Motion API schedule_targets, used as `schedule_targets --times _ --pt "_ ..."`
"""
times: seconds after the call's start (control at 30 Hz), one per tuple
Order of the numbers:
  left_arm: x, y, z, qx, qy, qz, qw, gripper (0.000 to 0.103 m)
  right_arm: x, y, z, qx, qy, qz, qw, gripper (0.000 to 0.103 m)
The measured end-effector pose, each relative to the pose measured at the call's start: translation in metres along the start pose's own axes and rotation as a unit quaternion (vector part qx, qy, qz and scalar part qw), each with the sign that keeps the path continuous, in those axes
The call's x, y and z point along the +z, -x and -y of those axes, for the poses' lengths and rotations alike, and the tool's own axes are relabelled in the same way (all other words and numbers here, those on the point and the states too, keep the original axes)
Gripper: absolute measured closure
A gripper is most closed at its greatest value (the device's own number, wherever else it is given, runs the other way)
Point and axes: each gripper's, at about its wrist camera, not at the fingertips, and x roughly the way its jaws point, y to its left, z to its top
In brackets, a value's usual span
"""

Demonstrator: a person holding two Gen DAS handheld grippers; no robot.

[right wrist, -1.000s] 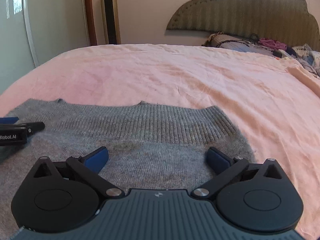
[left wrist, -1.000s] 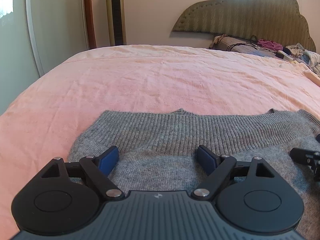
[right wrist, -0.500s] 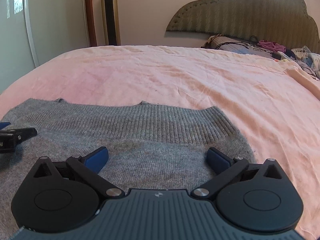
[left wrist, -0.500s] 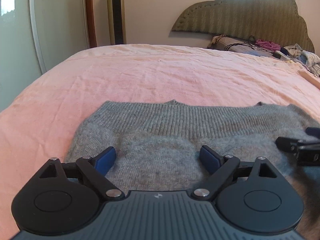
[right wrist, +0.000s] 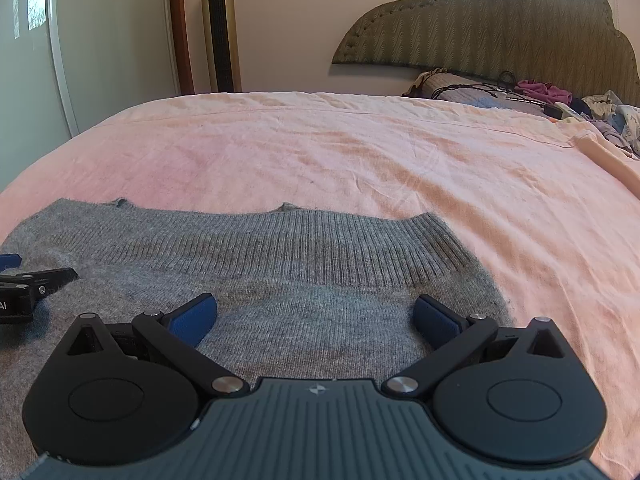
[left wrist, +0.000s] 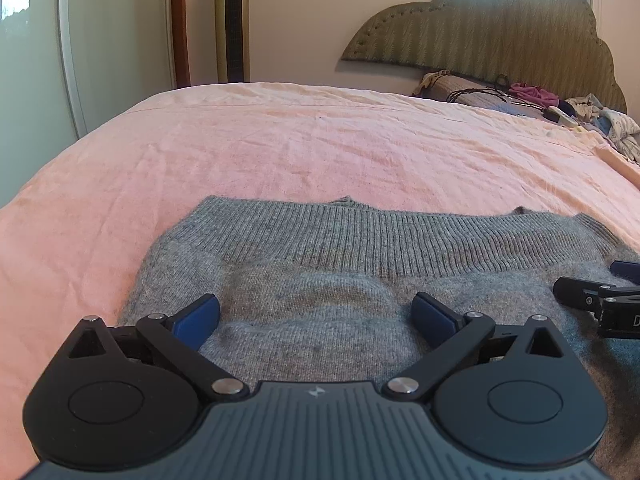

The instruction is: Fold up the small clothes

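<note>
A grey knitted garment (left wrist: 360, 264) lies flat on the pink bed sheet (left wrist: 280, 148), its ribbed band along the far edge. It also shows in the right wrist view (right wrist: 304, 264). My left gripper (left wrist: 316, 314) is open and empty, low over the garment's left part. My right gripper (right wrist: 316, 314) is open and empty, low over the garment's right part. The right gripper's fingers (left wrist: 588, 300) show at the right edge of the left wrist view. The left gripper's fingers (right wrist: 36, 280) show at the left edge of the right wrist view.
A padded headboard (left wrist: 500, 32) stands at the far right, with a pile of clothes and cables (left wrist: 532, 96) below it. A tall tower fan (left wrist: 232, 20) and a wardrobe door (left wrist: 100, 40) stand beyond the bed's far side. The bed drops off at left.
Both grippers have drawn back and risen a little over the garment, so more of it shows. The cloth under the left gripper bunched slightly. Both stay open.
</note>
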Motion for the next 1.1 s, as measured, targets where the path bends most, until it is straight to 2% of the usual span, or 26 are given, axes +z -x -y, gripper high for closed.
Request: schedule_targets --times 0.13,0.23,0.3,0.53,0.7,0.87,0.97,1.1 --pt "0.000 0.000 -0.001 -0.001 0.001 0.000 1.0000 0.000 -0.001 0.016 -0.002 -0.008 -0.007 0.007 1.000 0.000" --pt "0.000 0.001 -0.001 -0.003 0.002 0.000 1.0000 0.000 -0.010 0.030 -0.002 0.002 -0.006 0.013 1.000 0.000" --pt "0.000 0.001 -0.001 -0.003 0.002 0.000 1.0000 0.000 -0.019 0.028 -0.004 -0.004 0.016 0.015 1.000 0.000" --pt "0.000 0.001 -0.001 -0.002 0.002 -0.001 1.0000 0.000 -0.016 0.024 -0.003 -0.001 0.009 0.011 1.000 0.000" --pt "0.001 0.001 -0.001 -0.003 0.001 -0.001 1.0000 0.000 -0.023 0.037 -0.006 -0.026 -0.004 0.009 1.000 0.000" --pt "0.001 0.002 -0.002 -0.003 0.000 -0.007 1.0000 0.000 -0.026 0.032 -0.001 -0.018 -0.020 0.007 1.000 0.000" --pt "0.001 0.014 0.000 0.021 0.001 -0.008 0.9997 0.000 -0.024 0.029 0.001 -0.014 -0.023 0.005 1.000 0.000" --pt "-0.013 0.053 -0.001 -0.021 -0.009 -0.001 0.9997 0.000 -0.026 0.031 0.004 -0.009 -0.027 0.008 1.000 0.000"
